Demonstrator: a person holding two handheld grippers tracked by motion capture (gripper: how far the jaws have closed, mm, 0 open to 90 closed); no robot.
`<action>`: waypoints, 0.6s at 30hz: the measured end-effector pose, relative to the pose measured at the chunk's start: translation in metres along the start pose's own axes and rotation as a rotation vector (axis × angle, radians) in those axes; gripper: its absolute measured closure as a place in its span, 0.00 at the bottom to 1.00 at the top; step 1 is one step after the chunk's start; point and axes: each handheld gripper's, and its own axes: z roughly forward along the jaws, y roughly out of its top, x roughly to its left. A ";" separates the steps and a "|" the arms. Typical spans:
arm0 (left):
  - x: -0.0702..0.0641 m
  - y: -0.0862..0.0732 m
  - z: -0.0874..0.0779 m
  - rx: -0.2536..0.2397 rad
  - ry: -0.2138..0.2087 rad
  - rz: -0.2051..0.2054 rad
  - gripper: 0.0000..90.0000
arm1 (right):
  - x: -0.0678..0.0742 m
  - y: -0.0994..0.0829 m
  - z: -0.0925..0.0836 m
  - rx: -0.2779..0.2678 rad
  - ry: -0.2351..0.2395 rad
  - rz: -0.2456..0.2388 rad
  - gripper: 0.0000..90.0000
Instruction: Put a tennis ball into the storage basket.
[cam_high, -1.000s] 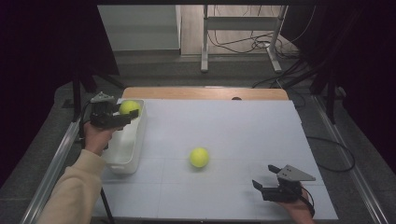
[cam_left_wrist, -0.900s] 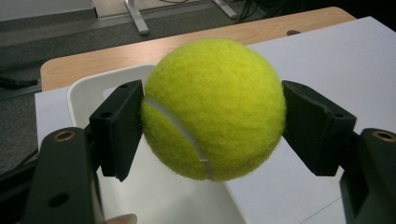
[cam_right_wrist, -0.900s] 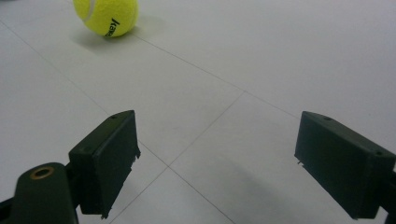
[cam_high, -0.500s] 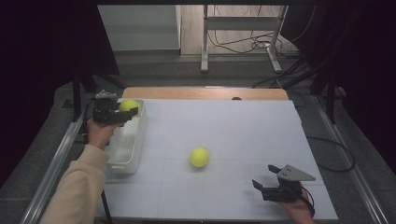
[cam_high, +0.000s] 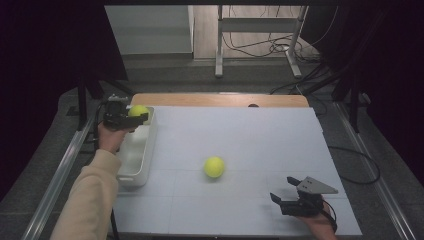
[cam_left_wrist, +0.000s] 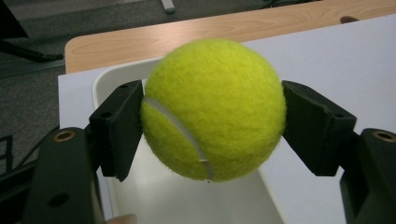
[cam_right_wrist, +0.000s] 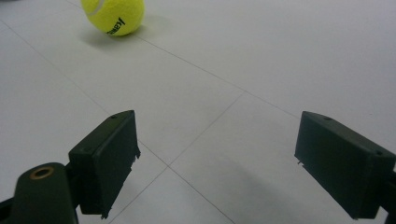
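Two fuzzy yellow-green tennis balls are present. One held ball (cam_left_wrist: 213, 109), with a white curved seam, is clamped between the jaws of the left gripper (cam_high: 131, 119) above the far end of a white rounded plastic bin (cam_high: 134, 159). The loose ball (cam_high: 214, 167) rests mid-counter and carries black lettering too small to read. The right gripper (cam_right_wrist: 217, 168) sits near the front edge, jaws spread and empty. The counter (cam_high: 240, 135) is matte white with thin grid lines and a wooden far edge; cables lie on the floor (cam_high: 250, 50) beyond.

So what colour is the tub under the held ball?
White, seen best in the left gripper view: the tub lies below the tennis ball.
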 end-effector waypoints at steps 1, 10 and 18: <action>0.001 0.000 0.001 0.005 0.002 -0.001 0.29 | 0.000 0.000 0.000 0.000 0.000 0.000 0.15; 0.005 -0.001 0.009 0.040 0.019 -0.009 0.29 | 0.000 0.000 0.000 0.001 0.000 -0.001 0.15; 0.007 -0.002 0.016 0.082 0.036 -0.003 0.29 | 0.000 0.000 0.000 0.001 0.000 -0.001 0.15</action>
